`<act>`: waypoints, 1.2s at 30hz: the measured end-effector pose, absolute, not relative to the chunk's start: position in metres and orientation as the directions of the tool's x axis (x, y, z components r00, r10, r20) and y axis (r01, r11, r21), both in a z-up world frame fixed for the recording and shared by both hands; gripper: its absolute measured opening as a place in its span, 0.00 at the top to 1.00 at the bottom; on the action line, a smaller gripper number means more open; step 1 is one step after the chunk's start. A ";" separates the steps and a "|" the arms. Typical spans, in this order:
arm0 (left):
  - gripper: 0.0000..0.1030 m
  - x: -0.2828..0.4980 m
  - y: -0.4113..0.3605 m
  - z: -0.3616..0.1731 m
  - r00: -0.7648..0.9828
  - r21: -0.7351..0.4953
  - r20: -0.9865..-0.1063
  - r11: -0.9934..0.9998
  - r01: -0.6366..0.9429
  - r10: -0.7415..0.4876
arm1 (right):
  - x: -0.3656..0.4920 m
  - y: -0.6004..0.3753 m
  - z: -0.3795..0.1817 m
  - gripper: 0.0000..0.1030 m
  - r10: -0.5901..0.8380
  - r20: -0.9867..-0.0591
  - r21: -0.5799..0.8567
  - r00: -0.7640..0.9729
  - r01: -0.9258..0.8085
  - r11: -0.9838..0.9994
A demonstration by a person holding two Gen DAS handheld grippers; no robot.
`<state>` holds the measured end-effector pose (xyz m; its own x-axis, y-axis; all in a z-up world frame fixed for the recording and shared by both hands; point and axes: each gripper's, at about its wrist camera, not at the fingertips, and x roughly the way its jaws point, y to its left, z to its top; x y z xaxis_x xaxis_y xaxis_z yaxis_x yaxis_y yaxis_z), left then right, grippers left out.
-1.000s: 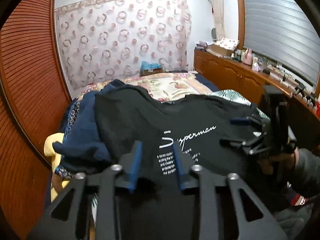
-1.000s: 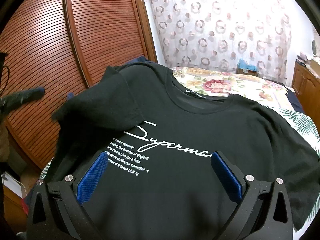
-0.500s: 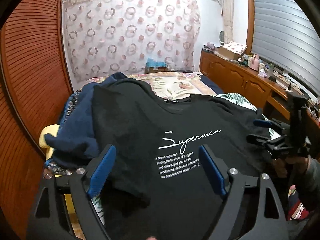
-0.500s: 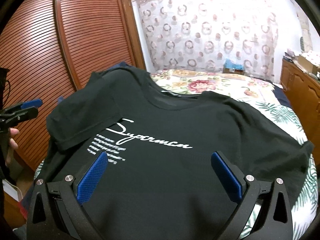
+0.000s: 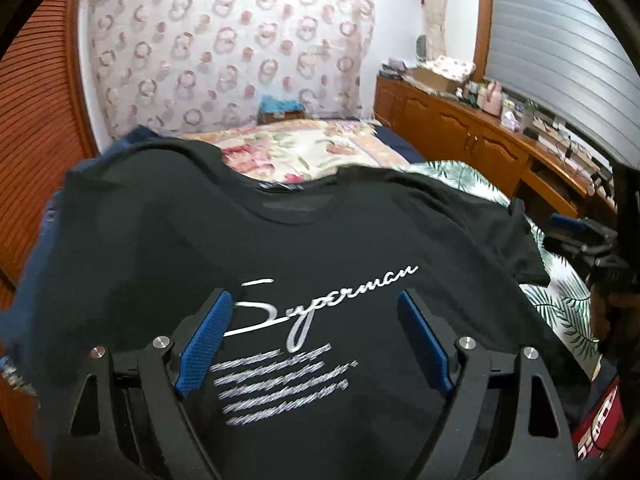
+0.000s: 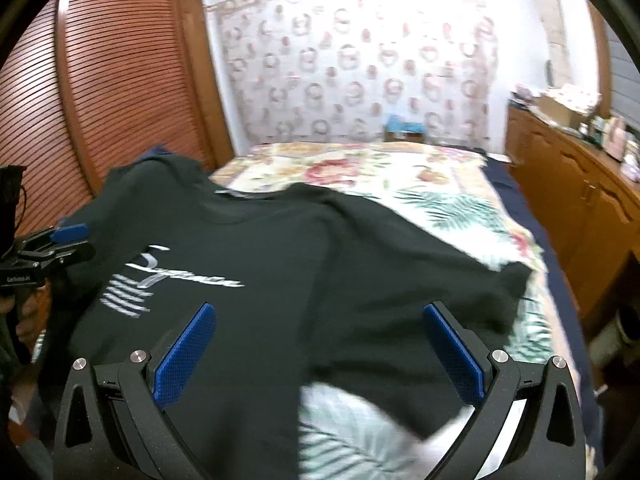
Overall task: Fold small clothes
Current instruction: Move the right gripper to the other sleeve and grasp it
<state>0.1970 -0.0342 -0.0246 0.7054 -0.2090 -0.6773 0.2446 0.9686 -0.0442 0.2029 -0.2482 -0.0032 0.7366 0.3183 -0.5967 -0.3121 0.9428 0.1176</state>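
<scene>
We are looking at a bed (image 6: 400, 176) beside a wooden cupboard (image 5: 460, 128). The black T-shirt (image 5: 320, 240) is lying spread on the bed, beneath our left gripper (image 5: 314, 336) and right gripper (image 6: 320, 344), both gaping wide, holding nothing.

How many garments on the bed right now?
2 visible. The black T-shirt lies spread front-up across the bed's near end; a navy garment lies bunched under its left sleeve, by the wardrobe side. More may be hidden beneath the shirt.
</scene>
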 end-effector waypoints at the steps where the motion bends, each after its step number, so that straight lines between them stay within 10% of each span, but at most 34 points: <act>1: 0.18 0.202 -0.040 -0.029 0.697 -0.044 -0.684 0.966 0.254 -0.214 | 0.205 -0.255 -0.005 0.01 0.300 -0.605 0.118 0.738 -0.290 0.950; 11: 0.18 0.236 -0.077 -0.070 0.626 -0.018 -0.748 0.949 0.314 -0.221 | 0.222 -0.296 -0.021 0.11 0.200 -0.688 0.135 0.698 -0.148 0.980; 18: 0.17 0.240 -0.085 -0.082 0.587 -0.008 -0.783 0.947 0.322 -0.207 | 0.238 -0.281 -0.029 0.36 0.190 -0.740 0.143 0.645 -0.125 0.982; 29: 0.00 0.242 -0.092 -0.086 0.565 0.000 -0.797 0.936 0.353 -0.213 | 0.252 -0.275 -0.019 0.44 0.081 -0.774 0.002 0.628 -0.126 0.992; 36: 0.00 0.243 -0.092 -0.084 0.562 -0.003 -0.797 0.933 0.360 -0.220 | 0.245 -0.269 -0.017 0.96 0.131 -0.772 0.031 0.623 -0.168 0.985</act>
<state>0.2428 -0.0918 -0.0844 0.5623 -0.2195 -0.7973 0.3596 0.9331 -0.0034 0.2448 -0.2692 -0.0174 0.6225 0.1306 -0.7716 -0.1684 0.9852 0.0309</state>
